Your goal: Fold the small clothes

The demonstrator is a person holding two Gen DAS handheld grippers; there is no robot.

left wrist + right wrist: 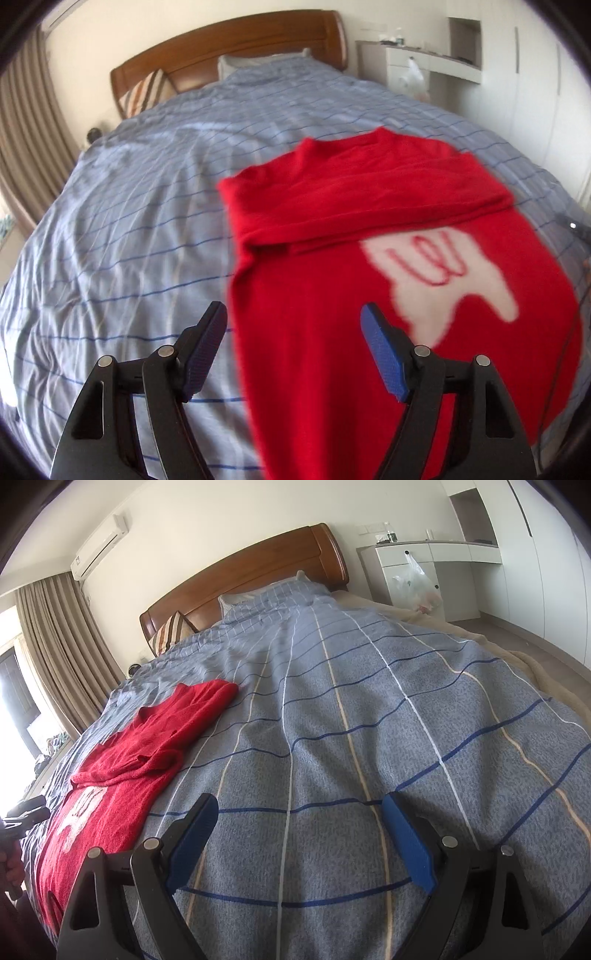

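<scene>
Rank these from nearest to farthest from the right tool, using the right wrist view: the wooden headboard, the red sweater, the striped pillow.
1. Red sweater: on the blue checked bedcover, just left of the right tool.
2. Striped pillow: far up the bed, on the left, leaning on the headboard.
3. Wooden headboard: behind the pillow, against the wall.

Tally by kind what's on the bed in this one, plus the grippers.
Red garment: 1
Pillows: 2, striped pillow and grey pillow
Grippers: 2, left gripper and right gripper, both open and empty
Total: 5
</scene>
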